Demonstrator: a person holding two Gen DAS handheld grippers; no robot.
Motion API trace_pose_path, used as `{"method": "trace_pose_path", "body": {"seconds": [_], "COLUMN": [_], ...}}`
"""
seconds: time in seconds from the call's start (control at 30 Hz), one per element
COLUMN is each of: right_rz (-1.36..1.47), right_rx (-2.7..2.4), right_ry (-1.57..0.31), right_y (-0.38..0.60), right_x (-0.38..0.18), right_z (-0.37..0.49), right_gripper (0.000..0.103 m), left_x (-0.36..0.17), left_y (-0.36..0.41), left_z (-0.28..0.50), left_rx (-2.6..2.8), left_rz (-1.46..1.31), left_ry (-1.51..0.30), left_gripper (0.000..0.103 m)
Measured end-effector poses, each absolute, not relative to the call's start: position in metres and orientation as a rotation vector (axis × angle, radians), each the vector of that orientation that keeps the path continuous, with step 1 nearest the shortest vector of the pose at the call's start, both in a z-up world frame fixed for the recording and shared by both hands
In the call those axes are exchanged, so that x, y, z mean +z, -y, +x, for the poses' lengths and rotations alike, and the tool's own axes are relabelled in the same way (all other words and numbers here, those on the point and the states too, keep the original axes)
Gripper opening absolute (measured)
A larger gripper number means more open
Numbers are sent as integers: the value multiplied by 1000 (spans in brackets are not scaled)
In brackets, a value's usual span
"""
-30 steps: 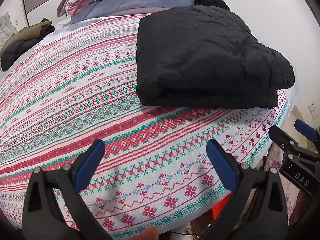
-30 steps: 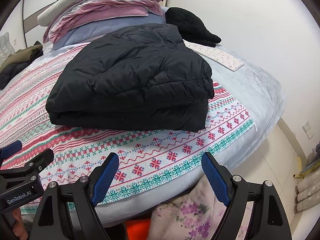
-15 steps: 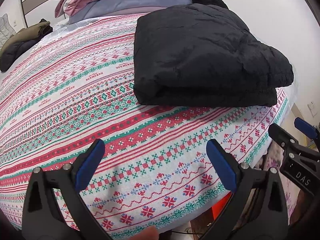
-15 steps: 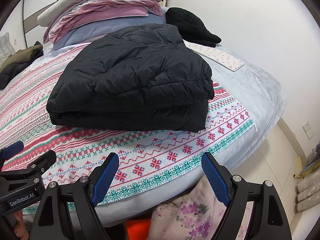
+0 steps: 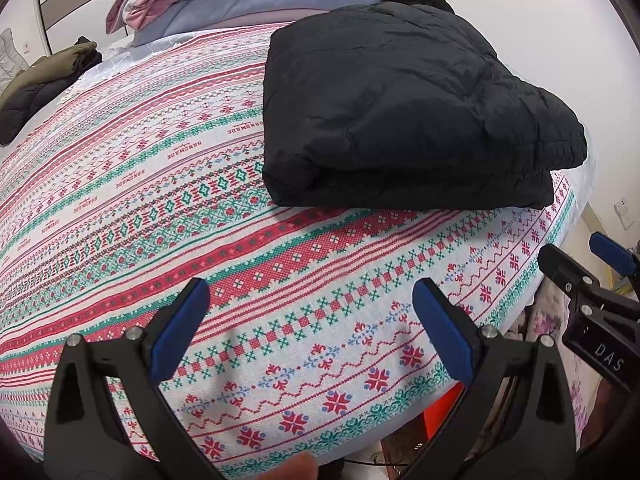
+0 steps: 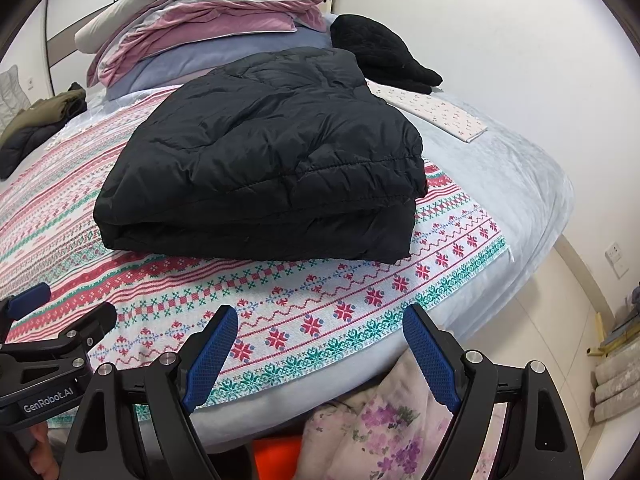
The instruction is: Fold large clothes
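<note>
Nothing has shifted noticeably since the earlier frames: both grippers hang where they were, near the foot edge of the patterned bedspread (image 5: 168, 184). 1 black padded jacket (image 6: 272, 160) lies folded on that bedspread, toward its right side, apart from both tools. 2 grippers show: the left gripper (image 5: 312, 328) and the right gripper (image 6: 316, 352) each stand with jaws spread wide and nothing between them. Beyond the jacket sit 1 stack of bedding (image 6: 216, 32) and 1 dark fuzzy garment (image 6: 380, 52). At the bedspread's far left, an olive and dark heap (image 5: 44, 80) is cut off by the picture's rim.
</note>
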State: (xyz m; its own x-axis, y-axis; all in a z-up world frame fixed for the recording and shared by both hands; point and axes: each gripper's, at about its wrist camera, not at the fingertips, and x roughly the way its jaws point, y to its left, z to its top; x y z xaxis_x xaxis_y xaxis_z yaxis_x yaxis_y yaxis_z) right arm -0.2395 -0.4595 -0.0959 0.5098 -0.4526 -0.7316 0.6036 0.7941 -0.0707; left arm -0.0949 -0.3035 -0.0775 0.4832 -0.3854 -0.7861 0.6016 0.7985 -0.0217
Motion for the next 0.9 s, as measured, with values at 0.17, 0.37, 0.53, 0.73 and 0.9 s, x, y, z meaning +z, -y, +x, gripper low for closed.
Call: {"method": "trace_pose_path", "body": {"seconds": [0.17, 0.37, 0.53, 0.73, 0.9], "right_rz": [203, 203, 202, 205, 217], "right_rx": [-642, -641, -641, -646, -654], "right_ry": [-817, -817, -818, -817, -821], "right_y": [460, 460, 461, 460, 461], "right_x": [-96, -96, -96, -96, -97], "right_z": [-240, -239, -240, -243, -246], "right_gripper": [86, 86, 86, 86, 86], "left_x": [-78, -80, -81, -82, -83], "left_y": [303, 305, 306, 306, 306], "left_z": [-94, -93, -94, -95, -93], "left_rx": [-612, -618, -621, -631, -649], "left_rz": [273, 274, 274, 274, 263], "left_ry": [-881, -888, -890, -898, -913], "left_gripper": [101, 101, 101, 101, 101]}}
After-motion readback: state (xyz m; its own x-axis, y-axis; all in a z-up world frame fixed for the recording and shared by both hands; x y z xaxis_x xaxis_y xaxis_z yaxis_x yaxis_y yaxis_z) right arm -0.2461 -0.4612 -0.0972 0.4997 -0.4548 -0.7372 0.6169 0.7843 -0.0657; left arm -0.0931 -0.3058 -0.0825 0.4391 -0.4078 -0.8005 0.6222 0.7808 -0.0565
